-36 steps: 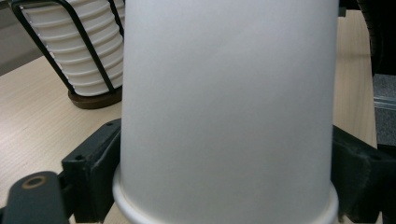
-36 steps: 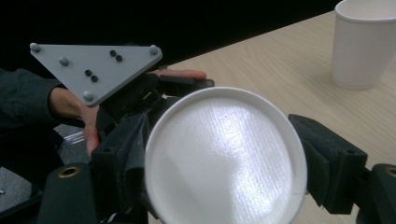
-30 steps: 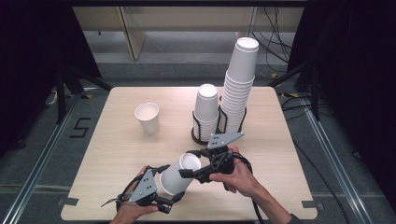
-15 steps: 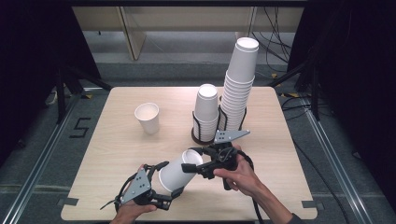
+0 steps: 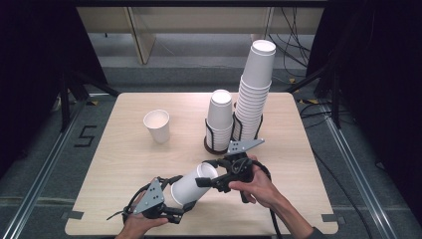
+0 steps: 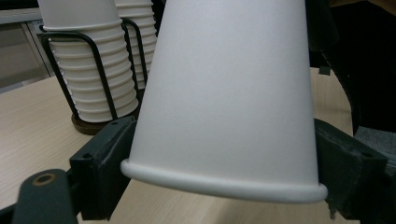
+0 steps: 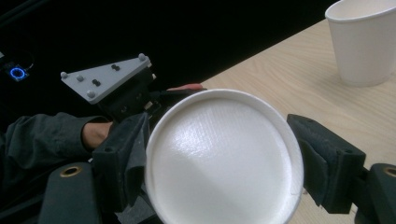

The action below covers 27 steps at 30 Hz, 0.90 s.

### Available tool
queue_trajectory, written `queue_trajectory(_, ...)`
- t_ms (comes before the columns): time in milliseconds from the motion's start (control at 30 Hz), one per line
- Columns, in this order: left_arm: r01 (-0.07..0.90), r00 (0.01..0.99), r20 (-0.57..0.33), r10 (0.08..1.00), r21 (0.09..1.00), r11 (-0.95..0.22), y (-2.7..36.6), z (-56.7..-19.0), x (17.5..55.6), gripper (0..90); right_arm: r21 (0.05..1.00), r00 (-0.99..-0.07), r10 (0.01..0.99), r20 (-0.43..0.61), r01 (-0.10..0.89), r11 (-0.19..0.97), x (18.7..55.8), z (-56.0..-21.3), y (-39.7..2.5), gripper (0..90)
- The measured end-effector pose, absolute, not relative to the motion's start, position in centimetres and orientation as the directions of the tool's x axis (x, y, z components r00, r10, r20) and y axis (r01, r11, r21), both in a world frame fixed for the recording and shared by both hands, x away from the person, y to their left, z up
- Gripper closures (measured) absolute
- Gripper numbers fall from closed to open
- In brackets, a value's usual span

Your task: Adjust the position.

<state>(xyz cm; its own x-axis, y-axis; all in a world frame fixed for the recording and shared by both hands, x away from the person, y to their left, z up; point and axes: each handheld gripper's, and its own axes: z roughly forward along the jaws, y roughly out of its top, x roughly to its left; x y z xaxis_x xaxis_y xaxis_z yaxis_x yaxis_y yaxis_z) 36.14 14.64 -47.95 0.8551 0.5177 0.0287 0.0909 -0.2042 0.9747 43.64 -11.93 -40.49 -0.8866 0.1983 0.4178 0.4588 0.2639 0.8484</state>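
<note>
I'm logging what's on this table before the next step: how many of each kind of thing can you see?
Loose paper cups: 2 (one held, one standing)
Cup stacks: 2 (short, tall)
Wire cup holder: 1
Hand-held grippers: 2 (left, right)
Total: 7

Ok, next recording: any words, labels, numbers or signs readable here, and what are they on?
"5": a dark mark on the grey floor left of the light wooden table, seen in the high view.
The white paper cups and the grey three-cornered plate bear no print.
</note>
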Motion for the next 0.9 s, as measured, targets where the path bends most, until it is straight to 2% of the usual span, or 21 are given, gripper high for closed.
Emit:
queue_trajectory(200, 0.095, 0.862, 0.028, 0.506, 0.972, -0.216, 14.9, -48.0, 36.4, 15.1, 0.842, -0.889, 0.217, 0.404, 0.454, 0.291, 43.6, -40.1, -12.3, 19.1)
queue_trajectory(233, 0.102, 0.862, 0.024, 0.507, 0.97, -0.22, 14.9, -48.1, 36.4, 15.4, 0.86, -0.906, 0.22, 0.363, 0.416, 0.296, 43.7, -40.1, -12.4, 19.0)
queue_trajectory(400, 0.096, 0.875, 0.058, 0.481, 0.952, -0.29, 15.1, -47.9, 36.4, 15.5, 0.861, -0.932, 0.236, 0.276, 0.349, 0.37, 43.6, -39.5, -12.7, 17.5)
queue_trajectory(433, 0.097, 0.877, 0.063, 0.477, 0.948, -0.304, 15.0, -47.9, 36.4, 15.6, 0.858, -0.947, 0.227, 0.229, 0.306, 0.413, 43.4, -39.2, -12.7, 17.2)
queue_trajectory(533, 0.093, 0.882, 0.075, 0.465, 0.94, -0.328, 14.9, -47.8, 36.4, 15.6, 0.848, -0.959, 0.211, 0.187, 0.266, 0.457, 43.1, -38.9, -12.6, 17.4)
queue_trajectory(567, 0.093, 0.887, 0.082, 0.454, 0.933, -0.349, 14.8, -47.9, 36.4, 15.6, 0.839, -0.972, 0.195, 0.129, 0.212, 0.501, 42.7, -38.5, -12.4, 16.9)
queue_trajectory(600, 0.093, 0.887, 0.082, 0.454, 0.933, -0.349, 14.8, -47.9, 36.4, 15.7, 0.839, -0.972, 0.195, 0.129, 0.212, 0.501, 42.7, -38.5, -12.4, 16.9)
queue_trajectory(867, 0.088, 0.9, 0.111, 0.421, 0.901, -0.425, 14.5, -47.8, 36.3, 15.8, 0.743, -0.993, 0.115, -0.008, 0.071, 0.666, 41.6, -38.1, -11.4, 16.5)
queue_trajectory(900, 0.077, 0.903, 0.127, 0.409, 0.891, -0.448, 14.4, -47.7, 36.3, 15.8, 0.709, -0.995, 0.087, -0.05, 0.026, 0.704, 41.4, -38.0, -11.1, 16.7)
